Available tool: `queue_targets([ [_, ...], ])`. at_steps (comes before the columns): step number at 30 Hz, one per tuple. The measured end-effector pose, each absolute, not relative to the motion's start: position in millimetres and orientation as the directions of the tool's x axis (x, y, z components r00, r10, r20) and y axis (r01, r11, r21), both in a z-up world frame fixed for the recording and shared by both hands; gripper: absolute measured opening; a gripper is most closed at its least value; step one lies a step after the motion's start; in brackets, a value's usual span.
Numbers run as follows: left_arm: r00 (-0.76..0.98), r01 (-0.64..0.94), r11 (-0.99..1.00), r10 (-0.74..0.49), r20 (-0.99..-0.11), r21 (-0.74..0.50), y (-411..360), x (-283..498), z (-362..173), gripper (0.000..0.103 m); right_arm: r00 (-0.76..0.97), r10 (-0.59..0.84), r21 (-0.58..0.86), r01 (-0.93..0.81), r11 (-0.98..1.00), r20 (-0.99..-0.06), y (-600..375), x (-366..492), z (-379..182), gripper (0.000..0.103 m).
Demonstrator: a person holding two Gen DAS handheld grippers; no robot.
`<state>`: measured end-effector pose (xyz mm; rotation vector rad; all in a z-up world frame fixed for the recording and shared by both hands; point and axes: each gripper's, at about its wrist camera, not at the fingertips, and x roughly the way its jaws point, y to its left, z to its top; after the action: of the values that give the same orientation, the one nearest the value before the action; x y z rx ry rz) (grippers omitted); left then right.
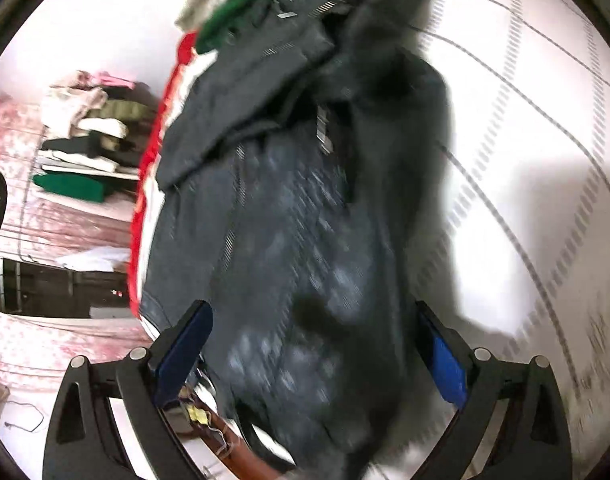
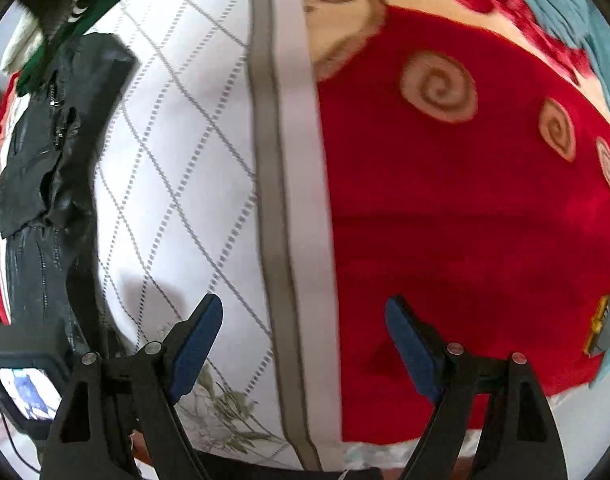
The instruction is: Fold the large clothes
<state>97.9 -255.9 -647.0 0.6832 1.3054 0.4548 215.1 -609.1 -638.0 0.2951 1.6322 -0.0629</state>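
Note:
A large dark grey-blue jacket (image 1: 289,216) with zips lies spread on the white quilted bed cover (image 1: 525,128); the left wrist view is blurred. My left gripper (image 1: 311,320) is open, its blue-padded fingers wide apart just above the jacket's lower part, holding nothing. In the right wrist view the same jacket (image 2: 45,168) lies at the far left. My right gripper (image 2: 303,320) is open and empty, over the white cover (image 2: 177,168) and the edge of a red blanket (image 2: 465,220), well to the right of the jacket.
A green garment (image 1: 241,4) and pale clothes lie beyond the jacket's top. A stack of folded clothes (image 1: 89,132) sits on a pink surface at left. A red blanket edge (image 1: 145,184) runs along the jacket's left side. A small screen (image 2: 25,392) shows at lower left.

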Motion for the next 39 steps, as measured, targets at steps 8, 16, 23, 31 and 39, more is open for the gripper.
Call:
queue_targets([
  [8,0.228,0.031,0.861,0.488,-0.842,0.507,-226.8,106.4,-622.1,0.009,0.039,0.403,0.403,0.172,0.899,-0.914,-546.2,297.3,-662.4,0.085],
  [16,0.291,-0.025,0.929,0.361,-0.886,0.370,-213.8,110.5,-576.3,0.005,0.113,0.744,0.746,0.220,0.628,-0.659,-471.9,353.6,-692.2,0.085],
  [23,0.320,-0.021,0.964,0.258,-0.912,0.266,-177.1,121.6,-544.0,0.003,0.169,0.770,0.775,0.310,0.551,-0.615,-410.2,378.9,-693.7,0.026],
  [31,0.319,-0.049,0.998,0.058,-0.946,0.044,-89.0,129.7,-493.0,0.003,0.182,0.683,0.706,0.221,0.673,-0.708,-354.7,387.5,-589.6,0.022],
  [39,0.302,-0.157,0.984,-0.030,-0.953,-0.081,32.1,136.0,-485.9,0.011,0.111,0.570,0.575,0.025,0.817,-0.814,-197.5,421.4,-516.5,0.021],
])
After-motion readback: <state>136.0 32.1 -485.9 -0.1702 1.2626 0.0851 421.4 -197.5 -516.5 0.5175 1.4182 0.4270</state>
